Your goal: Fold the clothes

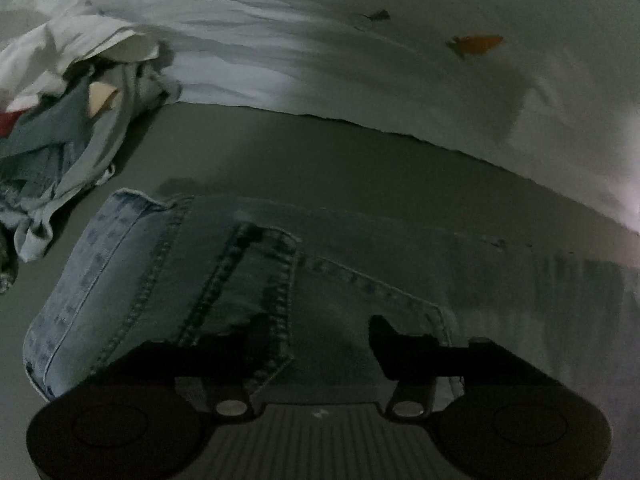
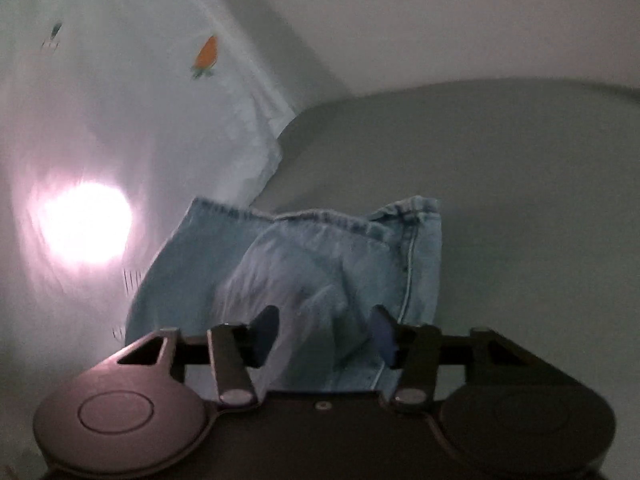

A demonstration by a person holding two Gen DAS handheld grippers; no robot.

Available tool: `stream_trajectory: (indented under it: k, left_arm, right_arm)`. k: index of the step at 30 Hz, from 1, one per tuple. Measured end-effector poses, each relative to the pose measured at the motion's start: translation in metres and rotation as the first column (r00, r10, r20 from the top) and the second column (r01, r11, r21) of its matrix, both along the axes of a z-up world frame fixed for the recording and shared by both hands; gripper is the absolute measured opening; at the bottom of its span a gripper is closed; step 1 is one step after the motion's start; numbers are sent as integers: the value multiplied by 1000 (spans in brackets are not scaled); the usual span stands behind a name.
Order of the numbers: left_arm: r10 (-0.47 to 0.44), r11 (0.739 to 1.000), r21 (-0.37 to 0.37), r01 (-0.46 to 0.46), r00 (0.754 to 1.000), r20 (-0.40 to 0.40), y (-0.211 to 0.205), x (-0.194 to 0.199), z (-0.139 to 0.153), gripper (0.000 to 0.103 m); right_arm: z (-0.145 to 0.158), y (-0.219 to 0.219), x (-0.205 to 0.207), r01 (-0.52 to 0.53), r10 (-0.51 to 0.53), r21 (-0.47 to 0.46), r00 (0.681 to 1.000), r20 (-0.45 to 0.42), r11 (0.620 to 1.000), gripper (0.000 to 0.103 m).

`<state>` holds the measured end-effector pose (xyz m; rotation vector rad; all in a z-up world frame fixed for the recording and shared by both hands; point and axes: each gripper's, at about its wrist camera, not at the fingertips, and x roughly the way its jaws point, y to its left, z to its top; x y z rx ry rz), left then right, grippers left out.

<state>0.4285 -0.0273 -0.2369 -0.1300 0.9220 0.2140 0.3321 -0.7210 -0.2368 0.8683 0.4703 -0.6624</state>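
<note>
Denim jeans [image 1: 192, 280] are recorded directly ahead of the left gripper [image 1: 316, 340] in the left wrist view, lying folded on a grey surface [image 1: 360, 168]. The fingers are seen spread wide apart, with nothing between them; they are dark silhouettes over the denim, and contact with the cloth cannot be determined. A stitched seam and a pocket edge are noted between and just beyond the fingertips. A pile of mixed clothes [image 1: 64, 120] is observed well apart, ahead and to the left of the gripper. A white sheet [image 1: 320, 52] with small printed motifs, one orange, is found beyond the grey surface, ahead of the gripper. Lighting is poor in this view.

In the right wrist view, the same jeans [image 2: 304, 256] are recorded immediately ahead of the right gripper [image 2: 324, 332], bunched with a hemmed edge raised ahead of the fingertips. The blue pads [image 2: 266, 334] are seen held widely apart; cloth lies between them, but no grip is made on it. The white sheet [image 2: 160, 100], bearing an orange motif, is noted ahead and to the left, with a bright glare patch on it. The grey surface [image 2: 500, 180] is observed ahead and to the right of the gripper.
</note>
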Motion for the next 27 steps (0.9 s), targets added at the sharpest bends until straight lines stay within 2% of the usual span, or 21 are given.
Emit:
stream_trajectory:
  k: [5, 7, 9, 11, 12, 13, 16, 19, 22, 24, 26, 27]
  left_arm:
    - [-18, 999, 39, 19, 1000, -25, -8, 7, -5, 72]
    - [-32, 998, 59, 34, 999, -35, -13, 10, -7, 78]
    - [-38, 996, 80, 42, 998, -46, -18, 13, -10, 81]
    - [-36, 994, 98, 41, 998, -57, -23, 16, -12, 85]
    - [-34, 994, 99, 39, 998, -59, -24, 17, -13, 86]
    - [-34, 994, 98, 39, 998, -59, -25, 17, -14, 88]
    - [-42, 993, 107, 49, 997, -68, -26, 18, -16, 88]
    - [-44, 994, 96, 51, 996, -74, -25, 18, -14, 88]
    - [-30, 998, 59, 33, 998, -62, -20, 16, -13, 89]
    - [-24, 998, 51, 27, 998, -60, -20, 17, -13, 89]
    - [-29, 998, 51, 32, 997, -69, -20, 18, -11, 89]
    - [-32, 998, 48, 35, 997, -75, -20, 17, -9, 89]
  right_arm:
    - [-8, -26, 13, 60, -63, -68, 997, -36, 996, 43]
    - [-18, -36, 18, 67, -73, -84, 994, -75, 994, 44]
    - [-28, -39, 23, 45, -61, -106, 986, -154, 993, 47]
    - [-30, -35, 24, 13, -36, -137, 985, -168, 990, 55]
    - [-30, -33, 25, -5, -21, -153, 986, -165, 988, 53]
    - [-30, -32, 26, -33, 6, -165, 987, -161, 986, 33]
    - [-23, -35, 28, -84, 43, -212, 981, -191, 974, 4]
    - [4, -41, 12, -42, -13, -297, 984, -178, 954, 2]
    - [20, -56, -14, 26, -53, -227, 992, -115, 973, 2]
    - [3, -62, -16, 19, -50, -177, 984, -173, 984, 3]
    - [-17, -68, -17, 28, -54, -112, 971, -233, 993, 10]
    - [-20, -68, -24, 64, -78, -75, 975, -208, 995, 16]
